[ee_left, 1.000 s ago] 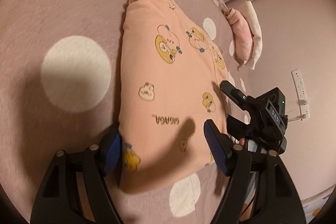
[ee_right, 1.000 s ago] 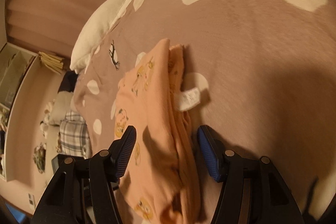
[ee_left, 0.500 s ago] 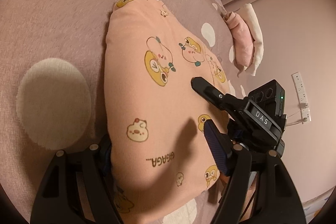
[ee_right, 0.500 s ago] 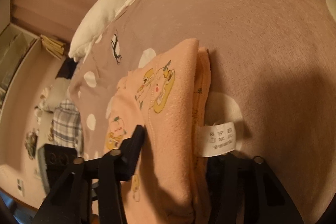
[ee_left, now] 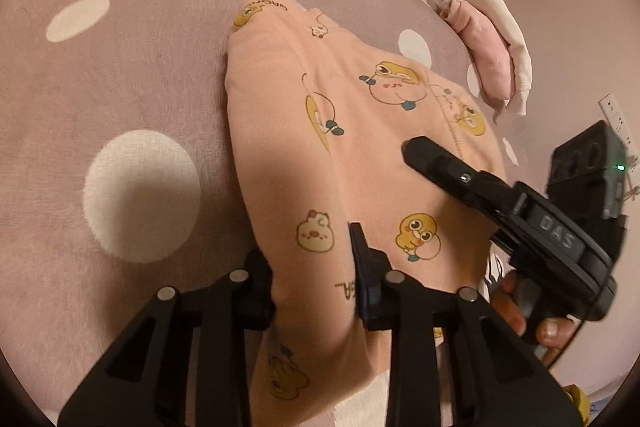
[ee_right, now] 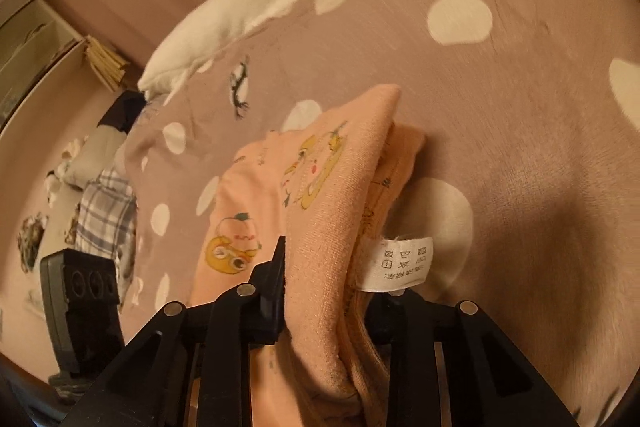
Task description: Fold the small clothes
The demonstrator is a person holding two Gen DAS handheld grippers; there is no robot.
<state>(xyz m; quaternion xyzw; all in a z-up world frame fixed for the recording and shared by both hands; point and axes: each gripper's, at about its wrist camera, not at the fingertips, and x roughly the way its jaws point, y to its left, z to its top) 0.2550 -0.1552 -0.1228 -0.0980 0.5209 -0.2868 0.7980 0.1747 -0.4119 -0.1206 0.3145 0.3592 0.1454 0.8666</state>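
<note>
Your left gripper (ee_left: 310, 263) has just closed its jaws on the near edge of the folded peach garment (ee_left: 360, 155), which lies on the dotted bedspread (ee_left: 120, 67). Your right gripper (ee_right: 326, 283) has closed too, pinching the garment's stacked layers beside the care label (ee_right: 402, 261)

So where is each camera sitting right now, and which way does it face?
Left wrist: on the left gripper, looking down along its fingers at the pink garment it pinches; the right gripper and a hand show.
Right wrist: on the right gripper, facing the garment's folded edge and care tag, toy goose beyond.
Shared: garment, dotted bedspread, goose.
</note>
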